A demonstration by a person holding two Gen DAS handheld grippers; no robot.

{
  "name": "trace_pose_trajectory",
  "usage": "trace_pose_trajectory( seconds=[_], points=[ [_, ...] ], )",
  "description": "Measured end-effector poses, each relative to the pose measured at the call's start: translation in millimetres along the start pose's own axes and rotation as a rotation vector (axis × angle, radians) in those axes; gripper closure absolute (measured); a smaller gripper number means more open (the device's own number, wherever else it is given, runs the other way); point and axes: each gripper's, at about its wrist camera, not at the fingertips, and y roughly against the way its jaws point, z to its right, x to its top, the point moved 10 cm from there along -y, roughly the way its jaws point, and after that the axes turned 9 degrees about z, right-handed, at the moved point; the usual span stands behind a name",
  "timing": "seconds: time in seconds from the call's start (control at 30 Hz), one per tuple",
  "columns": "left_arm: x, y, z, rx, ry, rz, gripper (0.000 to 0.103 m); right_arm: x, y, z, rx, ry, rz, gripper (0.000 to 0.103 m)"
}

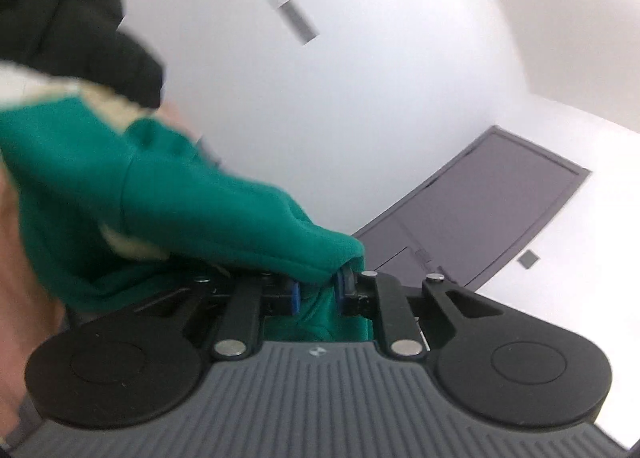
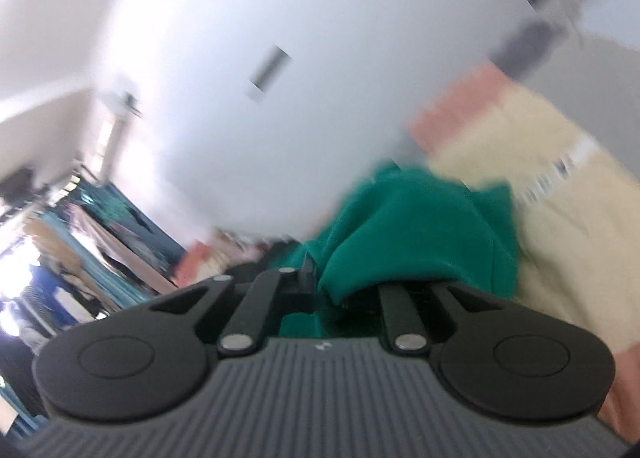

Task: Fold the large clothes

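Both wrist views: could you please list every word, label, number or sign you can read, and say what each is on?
No text can be read in either view.
Small pale emblem on the left gripper body: a mark, not legible letters.
The same emblem on the right gripper body: blurred.
Label on the cream fabric beside the green garment: blurred, unreadable.

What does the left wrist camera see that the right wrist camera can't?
Only the left wrist view shows a dark purple-grey door, something black at top left, and the left tool with blue pads pinching the green garment.

Only the right wrist view shows a blurry rack of hanging clothes at left and the right tool, shut on the same green cloth.

Both views share the green garment with its cream part and white walls.
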Motion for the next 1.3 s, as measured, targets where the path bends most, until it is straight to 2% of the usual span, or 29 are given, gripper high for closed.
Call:
trace_pose_trajectory(
  seconds=[0.17,0.43,0.6,0.67,0.77,0.93,1.0,1.07,1.13,1.2,1.3],
  points=[
    [41,24,41,-0.102,0.034,0.103,0.085,39,31,-58,0.111,0.081,0.08,0.092],
    [116,63,119,-0.164,-0.104,0.152,0.086,98,49,-150,0.224,0.217,0.165,0.094],
    [165,101,192,-0.231,-0.172,0.216,0.086,143,60,-203,0.298,0.225,0.231,0.094],
    [186,127,235,-0.277,-0.217,0.242,0.086,164,71,-231,0.341,0.25,0.266,0.094],
    [216,145,293,-0.331,-0.289,0.276,0.085,200,89,-277,0.406,0.281,0.327,0.094],
    [269,155,382,-0.348,-0.382,0.308,0.085,267,104,-353,0.464,0.341,0.435,0.094],
    [283,146,402,-0.335,-0.429,0.32,0.085,285,103,-374,0.461,0.386,0.476,0.094],
    [292,126,408,-0.303,-0.463,0.315,0.084,301,92,-386,0.431,0.431,0.5,0.094],
    [294,94,396,-0.249,-0.486,0.296,0.084,305,63,-382,0.377,0.475,0.489,0.094],
    [287,54,367,-0.202,-0.476,0.265,0.084,301,31,-365,0.305,0.509,0.453,0.094],
    [265,-13,297,-0.128,-0.442,0.212,0.084,281,-14,-313,0.238,0.506,0.394,0.094]
  ],
)
